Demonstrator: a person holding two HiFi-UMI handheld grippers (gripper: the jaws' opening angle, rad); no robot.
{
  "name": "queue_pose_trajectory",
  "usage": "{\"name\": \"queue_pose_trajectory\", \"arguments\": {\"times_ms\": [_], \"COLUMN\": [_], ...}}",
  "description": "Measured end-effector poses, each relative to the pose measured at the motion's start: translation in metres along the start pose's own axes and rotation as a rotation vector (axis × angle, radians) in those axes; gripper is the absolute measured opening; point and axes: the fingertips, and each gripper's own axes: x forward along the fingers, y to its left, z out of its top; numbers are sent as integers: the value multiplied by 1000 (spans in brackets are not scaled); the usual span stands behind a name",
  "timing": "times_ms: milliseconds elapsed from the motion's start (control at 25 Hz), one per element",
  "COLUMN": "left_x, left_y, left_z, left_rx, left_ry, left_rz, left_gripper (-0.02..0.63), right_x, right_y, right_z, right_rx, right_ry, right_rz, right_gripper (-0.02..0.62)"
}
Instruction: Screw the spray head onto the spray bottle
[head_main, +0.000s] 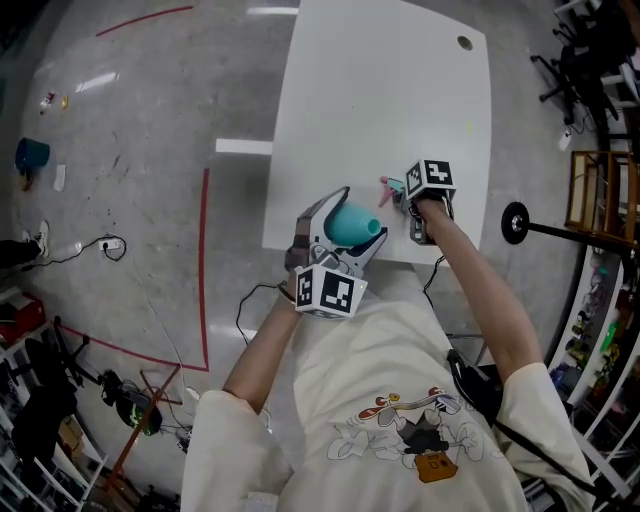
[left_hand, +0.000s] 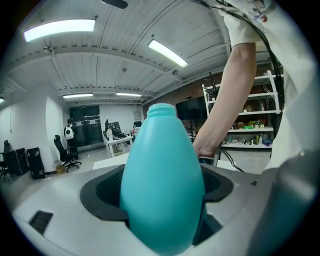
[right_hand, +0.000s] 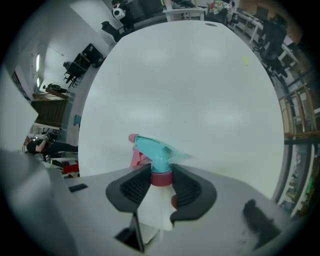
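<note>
My left gripper (head_main: 349, 230) is shut on the teal spray bottle (head_main: 352, 222), held off the near edge of the white table (head_main: 380, 100). In the left gripper view the bottle (left_hand: 162, 185) fills the space between both pads, its open neck pointing away. The spray head (head_main: 390, 187), teal with a pink trigger and collar, rests near the table's front right. My right gripper (head_main: 407, 197) points steeply down over it. In the right gripper view both pads sit against the pink collar of the spray head (right_hand: 152, 150), so the right gripper (right_hand: 161, 184) is shut on it.
A round cable hole (head_main: 465, 43) sits at the table's far right corner. A black wheeled stand (head_main: 515, 222) and a wooden shelf (head_main: 600, 195) stand right of the table. Red tape lines (head_main: 205, 260) mark the floor at the left. My right forearm (left_hand: 227, 100) crosses the left gripper view.
</note>
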Motion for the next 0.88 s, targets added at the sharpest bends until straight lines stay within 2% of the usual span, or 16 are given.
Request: {"name": "queue_pose_trajectory", "arguments": {"times_ms": [120,240,400,520,680,880], "left_x": [-1,-7,-7,2,7,10], "left_y": [4,13,23,25,20,18], "left_z": [9,17,28,34,47,72], "left_rx": [17,5,-46,-59,-91,-112], "left_ry": [-10,-16,-8,-1,11,20], "left_rz": [7,18,2,-29,-61,-90], "left_gripper": [423,423,423,423,423,423], "right_x": [-11,-41,-119,-193,-296,-412], "right_y": [7,38,84,106,132,168], "right_z": [3,3,16,36,47,41], "right_rx": [-25,-27,-43,-90,-172,-349], "right_ry": [-48,-139,-334,-504,-687,-893], "right_rz": [57,221,446,554,642,720], "right_gripper": [135,133,133,133,133,133]}}
